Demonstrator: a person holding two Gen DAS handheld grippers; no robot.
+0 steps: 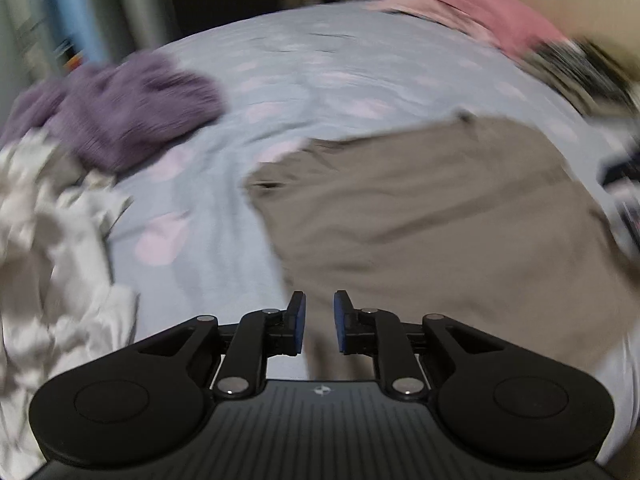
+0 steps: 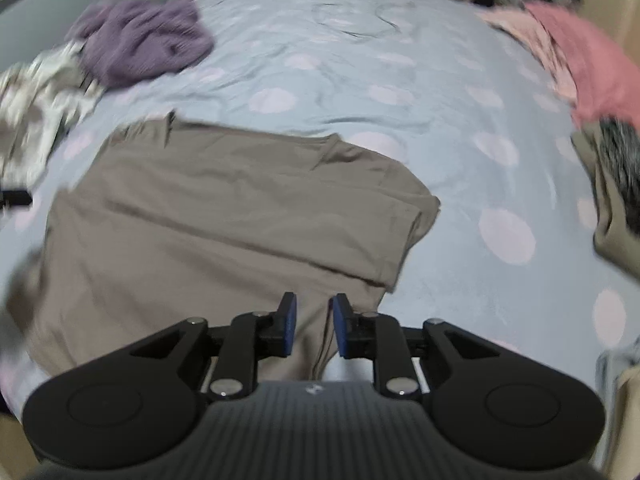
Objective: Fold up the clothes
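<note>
A taupe garment [image 1: 420, 216] lies flat on the blue bedsheet with pink dots [image 1: 320, 72], partly folded; it also shows in the right wrist view [image 2: 224, 220] with a folded sleeve edge at its right. My left gripper [image 1: 320, 308] hovers over the garment's near left edge, jaws a little apart, holding nothing. My right gripper [image 2: 312, 310] hovers over the garment's near right edge, jaws a little apart, holding nothing.
A purple knit garment [image 2: 144, 40] and a crumpled white one [image 1: 48, 240] lie at the left. Pink clothes [image 2: 580, 56] and a dark olive pile [image 2: 616, 200] lie at the right. The sheet [image 2: 480, 160] is bare between them.
</note>
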